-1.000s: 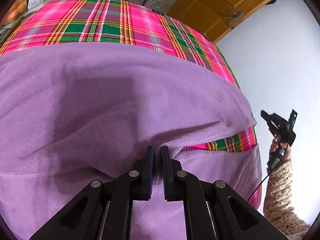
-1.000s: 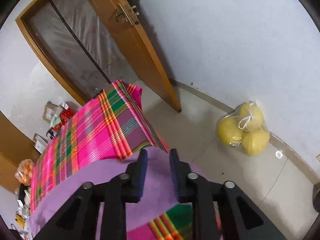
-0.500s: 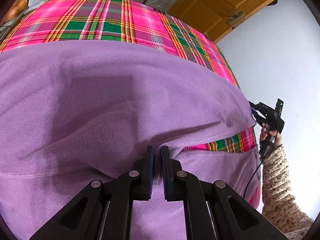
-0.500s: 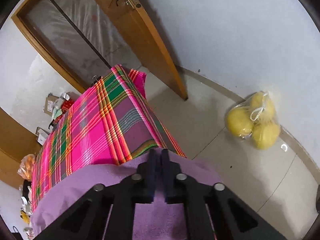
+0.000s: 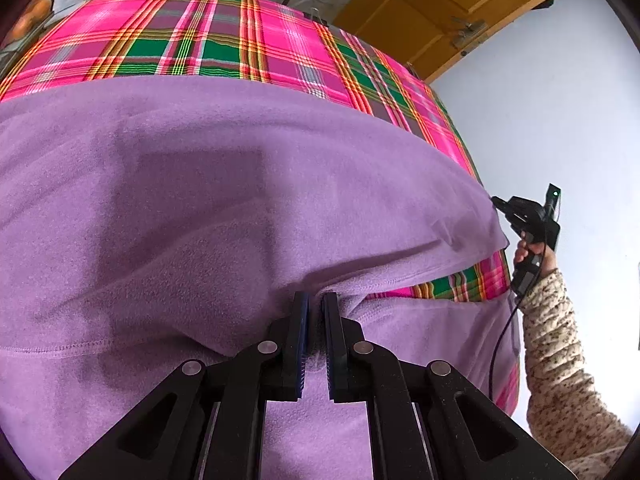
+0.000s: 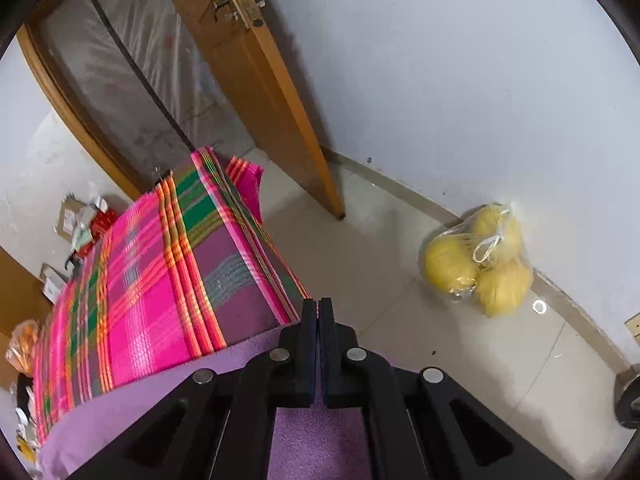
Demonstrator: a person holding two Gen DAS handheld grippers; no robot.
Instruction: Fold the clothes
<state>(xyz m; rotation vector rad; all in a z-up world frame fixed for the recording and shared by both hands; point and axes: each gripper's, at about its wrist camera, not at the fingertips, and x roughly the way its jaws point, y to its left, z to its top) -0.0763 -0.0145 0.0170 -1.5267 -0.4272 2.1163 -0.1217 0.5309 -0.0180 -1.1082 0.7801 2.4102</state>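
A purple fleece garment [image 5: 240, 200] lies spread over a table covered with a pink and green plaid cloth [image 5: 200, 40]. My left gripper [image 5: 314, 300] is shut on a raised fold at the garment's near edge. My right gripper [image 6: 319, 306] is shut on the garment's right corner, and purple fleece [image 6: 312, 440] shows under its fingers. In the left wrist view the right gripper [image 5: 496, 201] pinches that corner at the table's right side, held by a hand in a speckled sleeve [image 5: 556, 360].
The plaid cloth [image 6: 152, 300] ends at the table's right edge, with tiled floor [image 6: 380, 260] beyond. An open wooden door [image 6: 260, 80] stands near the far corner. A bag of yellow fruit [image 6: 476, 260] sits by the wall. Boxes and clutter [image 6: 76, 216] lie past the table's far end.
My right gripper went from open to shut and moved in onto the garment's right corner. My left gripper kept its hold on the fold.
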